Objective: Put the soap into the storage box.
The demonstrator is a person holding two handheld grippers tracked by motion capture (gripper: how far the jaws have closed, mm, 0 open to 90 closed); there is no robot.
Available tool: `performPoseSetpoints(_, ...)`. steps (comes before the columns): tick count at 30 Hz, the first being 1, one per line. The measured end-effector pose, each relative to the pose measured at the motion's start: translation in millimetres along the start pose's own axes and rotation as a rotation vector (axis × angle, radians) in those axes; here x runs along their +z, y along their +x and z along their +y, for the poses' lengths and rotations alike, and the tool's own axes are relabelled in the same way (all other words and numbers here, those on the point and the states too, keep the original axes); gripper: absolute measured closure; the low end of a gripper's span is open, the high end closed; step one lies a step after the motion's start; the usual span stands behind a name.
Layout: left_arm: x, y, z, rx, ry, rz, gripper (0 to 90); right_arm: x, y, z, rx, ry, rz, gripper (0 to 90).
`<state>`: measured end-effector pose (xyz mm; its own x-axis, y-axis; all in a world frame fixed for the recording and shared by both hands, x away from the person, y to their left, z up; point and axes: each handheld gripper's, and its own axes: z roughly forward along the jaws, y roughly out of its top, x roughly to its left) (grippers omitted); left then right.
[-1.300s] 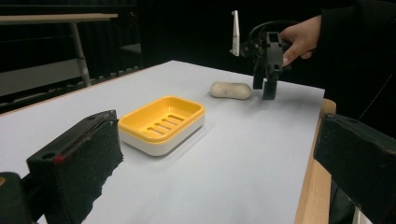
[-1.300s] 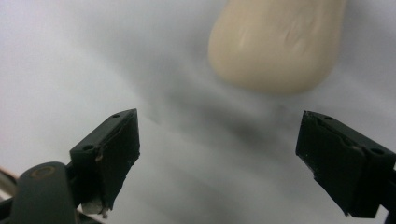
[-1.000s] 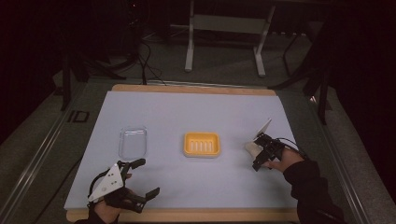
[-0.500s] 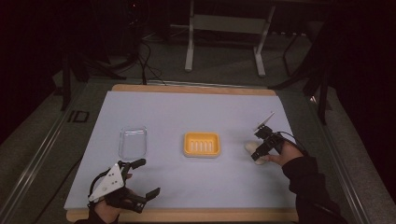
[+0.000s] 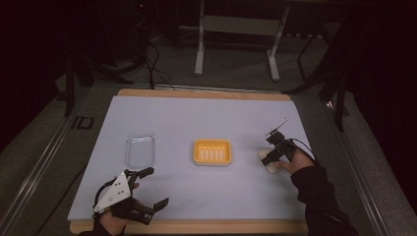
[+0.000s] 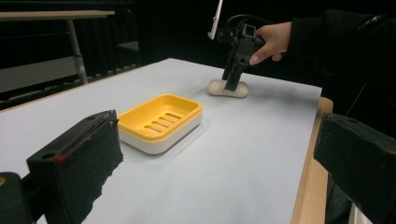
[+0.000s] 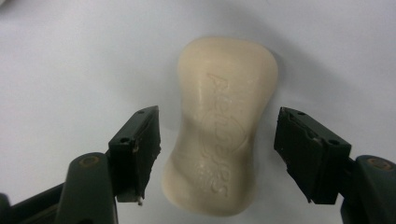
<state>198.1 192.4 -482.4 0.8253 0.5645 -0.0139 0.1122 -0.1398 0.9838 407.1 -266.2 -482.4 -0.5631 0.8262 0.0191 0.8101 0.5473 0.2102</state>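
You are looking at a waxy, matt cream soap bar (image 7: 224, 126) with lettering pressed into its smooth face. The soap dish (image 6: 161, 119) is showing glossy yellow plastic over a white base. The table cover (image 5: 206, 123) is reading as smooth, matt, pale sheet, edged by bare wood (image 5: 196, 227). The lid (image 5: 139, 150) is looking like clear, shiny plastic. Rough black foam is padding the left gripper (image 6: 219, 158).
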Motion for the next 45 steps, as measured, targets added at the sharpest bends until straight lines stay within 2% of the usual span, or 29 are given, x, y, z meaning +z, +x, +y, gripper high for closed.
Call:
performPoseSetpoints(7, 0.5, -0.1, -0.2, 0.003, 0.009, 0.003, 1.1, 7.7, 0.5, -1.4, 0.002, -0.010, -0.005, 35.9)
performPoseSetpoints(13, 0.7, -0.1, -0.3, 0.003, 0.008, 0.003, 1.2, 13.4, 1.7, -3.9, -0.007, -0.020, -0.031, 41.0)
performPoseSetpoints(17, 0.8, -0.4, -0.4, 0.003, 0.010, 0.002, 1.1, 16.7, 2.6, -4.4, 0.005, -0.021, -0.035, 43.0)
performPoseSetpoints(21, 1.3, -0.6, -0.5, 0.005, 0.012, 0.000, 1.1, 16.3, 3.1, -1.3, 0.005, 0.011, -0.030, 46.7)
performPoseSetpoints(25, 1.3, -0.5, -0.6, 0.005, 0.012, 0.000, 1.1, 16.3, 3.9, -0.2, 0.001, 0.018, -0.031, 49.4)
performPoseSetpoints(30, 1.2, -0.5, -0.5, 0.004, 0.011, 0.001, 1.1, 16.0, 4.7, 2.6, -0.028, 0.040, -0.031, 50.0)
performPoseSetpoints(33, 0.7, -0.3, -0.4, 0.004, 0.010, 0.002, 1.1, 15.0, 4.9, 5.1, -0.065, 0.064, -0.034, 50.0)
performPoseSetpoints(34, 0.7, -0.3, -0.4, 0.004, 0.010, 0.002, 1.1, 15.0, 4.9, 5.1, -0.065, 0.064, -0.034, 50.0)
performPoseSetpoints(35, 0.8, 0.2, -0.4, 0.005, 0.010, 0.003, 1.1, 11.5, 3.7, 6.0, -0.093, 0.061, -0.043, 50.1)
performPoseSetpoints(39, 1.1, 0.0, -0.4, 0.004, 0.011, 0.001, 1.1, 5.4, 3.7, 6.1, -0.132, 0.043, -0.045, 50.0)
performPoseSetpoints(41, 1.0, 0.1, -0.4, 0.005, 0.009, 0.002, 1.1, 0.1, 5.3, 6.3, -0.176, 0.039, -0.041, 50.1)
performPoseSetpoints(45, 0.9, 0.2, -0.4, 0.005, 0.010, 0.003, 1.1, -4.7, 6.4, 6.8, -0.212, 0.028, -0.029, 50.0)
